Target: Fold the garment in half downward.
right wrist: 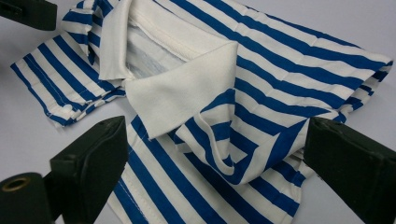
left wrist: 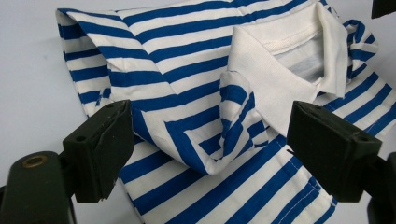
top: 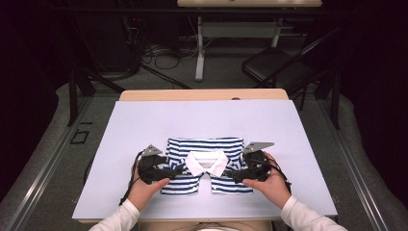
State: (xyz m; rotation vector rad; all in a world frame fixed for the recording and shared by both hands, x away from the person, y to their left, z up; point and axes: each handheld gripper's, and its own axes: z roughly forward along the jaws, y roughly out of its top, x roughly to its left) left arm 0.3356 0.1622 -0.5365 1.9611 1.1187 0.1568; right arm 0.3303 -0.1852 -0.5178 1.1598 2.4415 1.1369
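High view: left tool (top: 179,169) and right tool (top: 230,174) both wide open, gripping nothing, folded striped shirt (top: 183,147) between them on tabletop (top: 144,120).

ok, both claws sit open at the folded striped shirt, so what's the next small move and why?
Probably back both claws straight off the striped shirt. The left claw and right claw stand open, each around a raised pucker of cloth, pads not pressing. The shirt lies folded on the table, collar up, so lifting clear should keep the folds.
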